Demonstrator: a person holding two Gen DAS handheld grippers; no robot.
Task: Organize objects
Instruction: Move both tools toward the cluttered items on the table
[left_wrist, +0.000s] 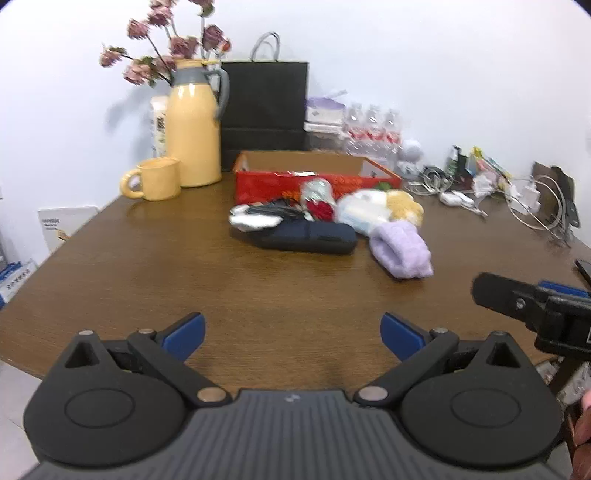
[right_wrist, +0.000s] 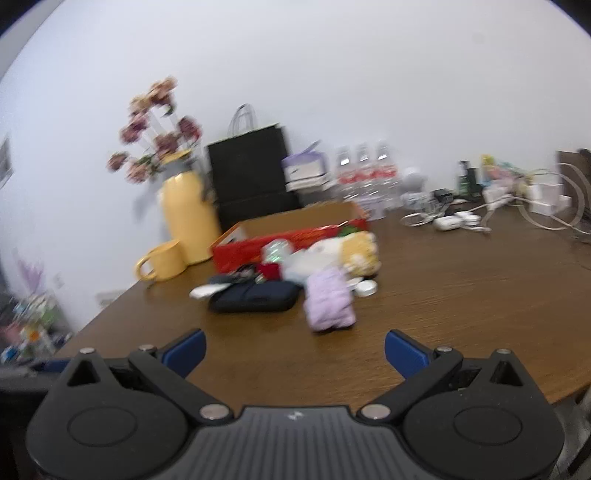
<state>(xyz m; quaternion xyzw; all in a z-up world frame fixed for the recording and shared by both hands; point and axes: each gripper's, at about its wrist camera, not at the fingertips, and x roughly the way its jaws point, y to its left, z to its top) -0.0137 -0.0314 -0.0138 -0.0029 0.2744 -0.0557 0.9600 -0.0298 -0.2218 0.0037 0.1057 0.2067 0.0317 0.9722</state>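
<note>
Nearest the lens in the left wrist view, the left gripper (left_wrist: 293, 334) fills the lower frame, its blue-padded jaws spread wide with nothing but bare wooden table (left_wrist: 147, 258) between them. At the right edge of that frame the right gripper (left_wrist: 491, 291) pokes in from the side; in its own view the right gripper (right_wrist: 294, 350) likewise stands fully released, empty, above the table edge.

Mid-frame lies the heap to be sorted: a lilac fuzzy sock (left_wrist: 400, 249) nearest, a navy zip pouch (left_wrist: 306, 236) to its left, and behind them a pale plush toy with a yellow part (left_wrist: 380, 208), something red (left_wrist: 319, 208) and a blurred black-and-white item (left_wrist: 255, 216). All rest on the table, well apart from both grippers.

Just behind the heap sits a red cardboard box (left_wrist: 317, 181), open-topped; its brown inside looks empty as far as the view shows. In the upper left stand a yellow thermos jug (left_wrist: 194, 129) and a yellow mug (left_wrist: 157, 179); the mug's inside is not visible. Behind the jug are pink flowers (left_wrist: 166, 48), whose vase is hidden. A black paper bag (left_wrist: 264, 99) stands against the wall, its contents hidden.
</note>
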